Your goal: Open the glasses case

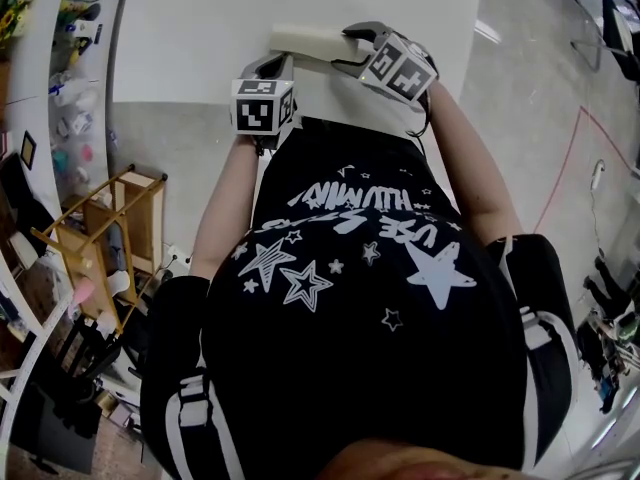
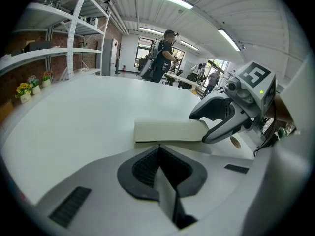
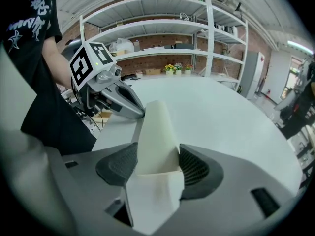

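A cream glasses case [image 1: 305, 40] lies shut on the white table [image 1: 200, 38], close to the near edge. My right gripper [image 1: 352, 50] is shut on its right end; in the right gripper view the case [image 3: 155, 132] sits squeezed between the dark pads [image 3: 118, 163] and stretches away from them. My left gripper [image 1: 276, 68] is shut, with nothing showing between its pads [image 2: 142, 166]. Its tips [image 2: 158, 147] rest right at the long near side of the case [image 2: 167, 130]. In the left gripper view, the right gripper [image 2: 210, 126] clasps the case's far end.
The table's near edge [image 1: 330, 118] runs just behind both grippers, against the person's black shirt. Shelving [image 3: 162, 38] with small flower pots stands beyond the table. A wooden rack [image 1: 110, 238] stands on the floor at the left. People [image 2: 160, 58] stand far off in the room.
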The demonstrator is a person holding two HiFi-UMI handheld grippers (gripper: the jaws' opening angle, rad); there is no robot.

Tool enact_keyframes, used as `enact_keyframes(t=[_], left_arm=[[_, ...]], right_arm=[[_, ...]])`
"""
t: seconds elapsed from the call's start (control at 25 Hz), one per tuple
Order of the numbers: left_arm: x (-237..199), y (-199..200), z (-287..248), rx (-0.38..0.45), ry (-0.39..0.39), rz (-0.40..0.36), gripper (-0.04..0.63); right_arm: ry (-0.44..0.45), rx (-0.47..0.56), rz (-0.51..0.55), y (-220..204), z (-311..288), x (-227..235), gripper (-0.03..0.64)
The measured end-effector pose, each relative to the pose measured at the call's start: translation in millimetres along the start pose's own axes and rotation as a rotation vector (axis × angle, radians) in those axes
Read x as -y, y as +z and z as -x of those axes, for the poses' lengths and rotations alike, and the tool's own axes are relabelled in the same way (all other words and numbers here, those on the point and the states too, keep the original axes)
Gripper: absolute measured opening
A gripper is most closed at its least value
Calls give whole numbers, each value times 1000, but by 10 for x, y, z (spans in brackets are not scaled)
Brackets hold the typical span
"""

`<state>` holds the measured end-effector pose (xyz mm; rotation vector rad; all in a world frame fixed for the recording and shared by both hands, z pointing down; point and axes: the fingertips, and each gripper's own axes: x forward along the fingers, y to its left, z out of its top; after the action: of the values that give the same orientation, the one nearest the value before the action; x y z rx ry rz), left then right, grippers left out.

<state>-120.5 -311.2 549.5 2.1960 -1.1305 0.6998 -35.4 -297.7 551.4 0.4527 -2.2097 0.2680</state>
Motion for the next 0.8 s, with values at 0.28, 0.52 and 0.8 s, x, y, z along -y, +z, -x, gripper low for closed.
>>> enact_keyframes(t=[0.28,0.52,0.8], left_arm=[[7,2,2,-12,-10,-6,12],[28,90,28,22,-10,-15,12],[-5,154,-7,14,3,-31,12]], right_arm=[[78,27,-71,11,42,22,276],[100,60,-99,2,72,39,276],[125,96,-125,55,75,66,276]])
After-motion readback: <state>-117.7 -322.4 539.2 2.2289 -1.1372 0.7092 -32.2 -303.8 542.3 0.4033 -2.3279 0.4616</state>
